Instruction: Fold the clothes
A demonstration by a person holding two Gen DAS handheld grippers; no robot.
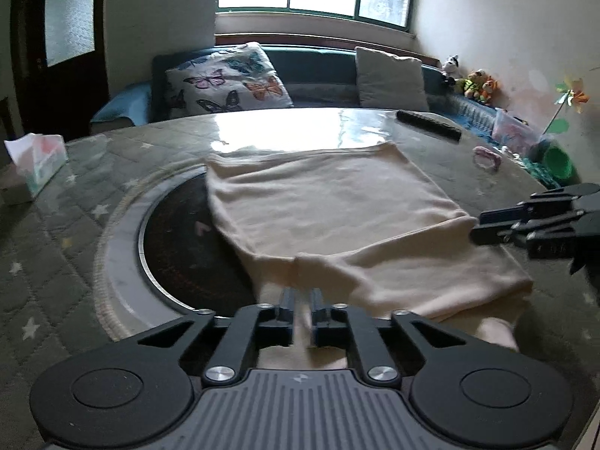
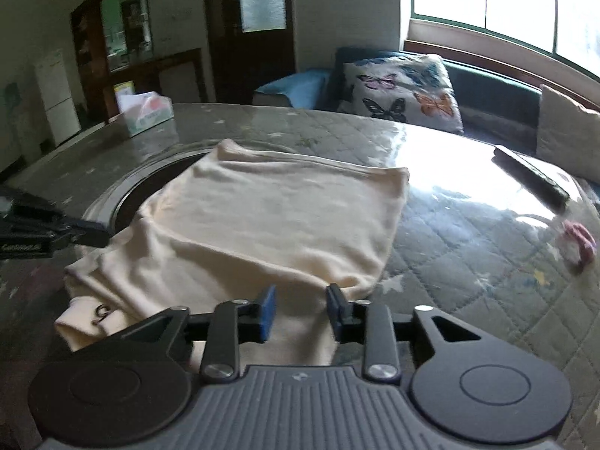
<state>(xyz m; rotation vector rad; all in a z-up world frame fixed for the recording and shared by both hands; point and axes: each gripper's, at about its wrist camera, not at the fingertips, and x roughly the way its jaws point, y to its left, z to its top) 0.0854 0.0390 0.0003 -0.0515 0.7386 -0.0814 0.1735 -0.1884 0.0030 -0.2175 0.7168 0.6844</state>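
Note:
A cream garment point(image 1: 337, 206) lies partly folded on the round table, its upper layer doubled over a lower one; it also shows in the right wrist view point(image 2: 262, 225). My left gripper point(image 1: 302, 296) sits at the garment's near edge, jaws nearly closed with cloth between and under them. My right gripper point(image 2: 300, 302) is open, its blue pads either side of the near right corner of the cloth. The right gripper also shows in the left wrist view point(image 1: 476, 225) at the cloth's right edge, and the left gripper shows in the right wrist view point(image 2: 97, 234) at the cloth's left edge.
A quilted grey cover under glass tops the table point(image 1: 75, 262), with a dark round inset point(image 1: 180, 247). A tissue box point(image 1: 37, 165) stands left, a black remote point(image 1: 429, 125) and a pink item point(image 1: 487, 157) far right. A sofa with cushions point(image 1: 228, 82) stands behind.

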